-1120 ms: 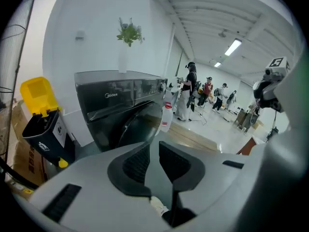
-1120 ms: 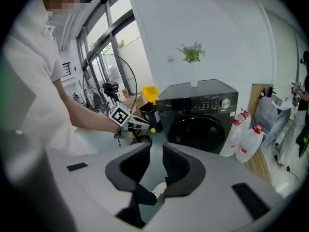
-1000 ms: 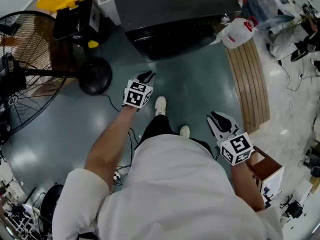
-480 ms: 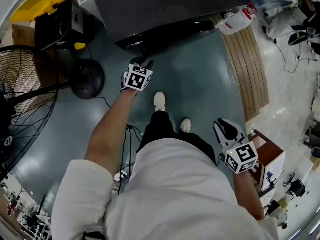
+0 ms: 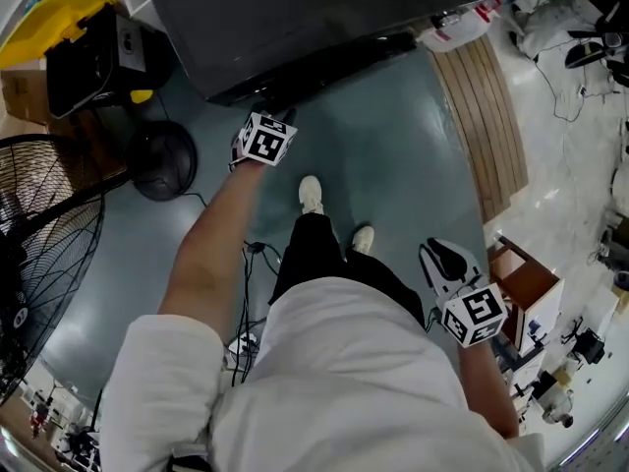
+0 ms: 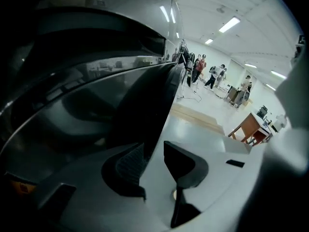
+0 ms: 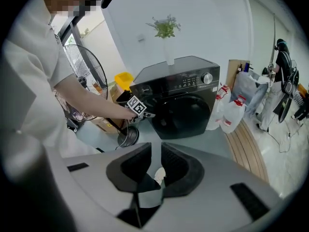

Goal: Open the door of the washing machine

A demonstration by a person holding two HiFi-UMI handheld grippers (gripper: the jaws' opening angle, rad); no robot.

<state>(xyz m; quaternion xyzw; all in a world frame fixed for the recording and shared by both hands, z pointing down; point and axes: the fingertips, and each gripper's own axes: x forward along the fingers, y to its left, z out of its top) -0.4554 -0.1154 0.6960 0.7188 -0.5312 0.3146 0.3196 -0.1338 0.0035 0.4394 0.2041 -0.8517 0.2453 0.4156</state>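
Note:
A dark grey washing machine (image 5: 295,18) fills the top of the head view; its round door (image 7: 186,115) faces me in the right gripper view. My left gripper (image 5: 280,118) is at the machine's front, by the door's left side. In the left gripper view the door's dark rim (image 6: 154,105) runs down between the jaws of the left gripper (image 6: 154,153). The jaws are opening, and a gap shows beside the right pad. My right gripper (image 5: 442,259) hangs low at my right side, jaws a little apart and empty.
A large floor fan (image 5: 39,254) and a round black base (image 5: 162,160) stand at the left, with cables (image 5: 251,264) on the floor. White jugs (image 7: 234,115) and a slatted wooden platform (image 5: 491,116) sit right of the machine. A small wooden table (image 5: 526,288) is at my right.
My left gripper has gone forward and down to the machine's front, from the open floor to the door's edge. The right gripper has hardly moved.

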